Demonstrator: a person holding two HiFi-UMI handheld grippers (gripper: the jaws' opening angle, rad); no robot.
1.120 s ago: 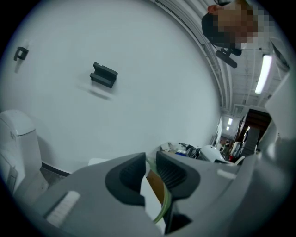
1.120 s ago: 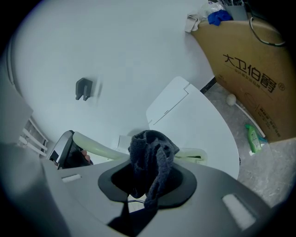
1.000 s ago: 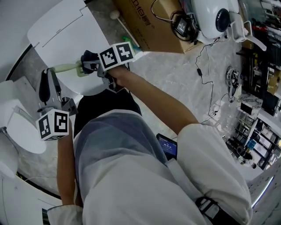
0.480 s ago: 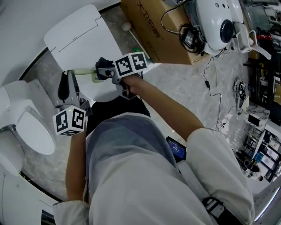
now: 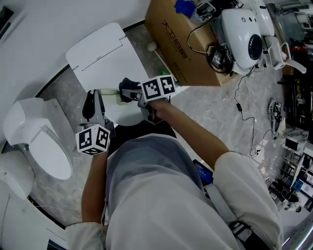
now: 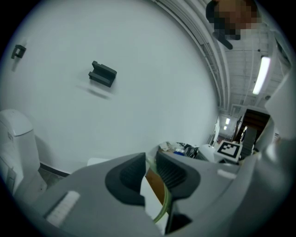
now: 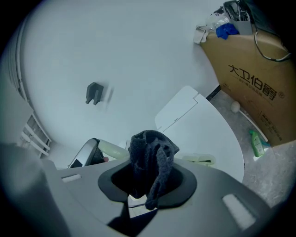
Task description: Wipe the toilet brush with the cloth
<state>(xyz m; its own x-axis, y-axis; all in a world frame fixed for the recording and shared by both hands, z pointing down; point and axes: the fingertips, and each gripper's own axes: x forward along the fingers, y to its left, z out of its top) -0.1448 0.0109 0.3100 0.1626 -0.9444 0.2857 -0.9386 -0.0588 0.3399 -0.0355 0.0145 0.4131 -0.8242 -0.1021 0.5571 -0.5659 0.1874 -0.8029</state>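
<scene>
A grey marbled floor is seen below a white wall carrying a dark bracket; a white toilet stands at the left, and a white lid is laid flat on the floor. An open cardboard box is set beside the lid, and a blue item and cables are held in it. The toilet brush is held above the lid, its pale green handle stretched sideways between the two grippers (the bristle end cannot be made out). The left gripper is clamped on a thin green part of the brush. The dark cloth is pinched by the right gripper, just beside the handle.
</scene>
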